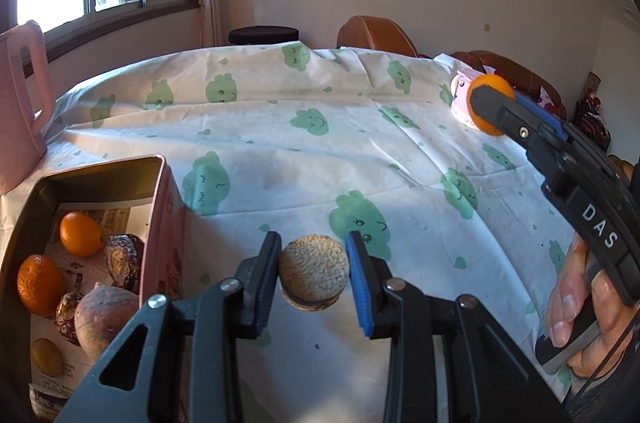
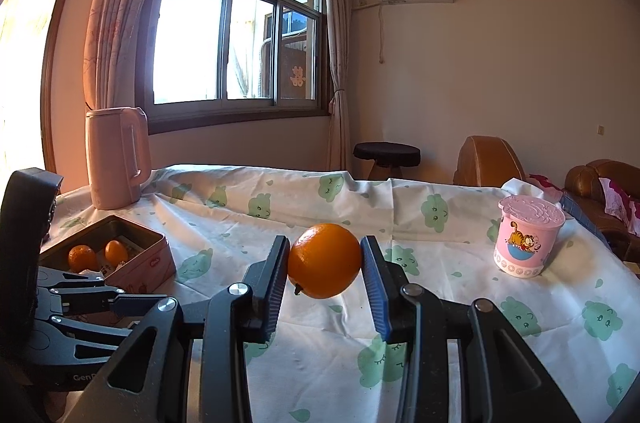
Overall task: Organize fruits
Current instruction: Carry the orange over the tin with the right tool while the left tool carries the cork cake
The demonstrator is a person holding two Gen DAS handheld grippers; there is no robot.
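My left gripper (image 1: 313, 277) is shut on a round brown rough-skinned fruit (image 1: 313, 273) and holds it above the tablecloth, just right of the pink tin box (image 1: 162, 223). The box holds two oranges (image 1: 79, 233), dark fruits and a brown one. My right gripper (image 2: 325, 269) is shut on an orange (image 2: 324, 260), held above the cloth; it also shows in the left wrist view (image 1: 490, 103) at the far right. The box shows in the right wrist view (image 2: 154, 259) at the left, behind the left gripper (image 2: 132, 303).
A pink kettle (image 2: 116, 159) stands at the table's back left. A pink cartoon cup (image 2: 526, 235) stands at the right, near the edge. The table has a white cloth (image 2: 460, 303) with green prints. Brown sofas (image 2: 600, 191) and a stool (image 2: 386, 153) lie beyond.
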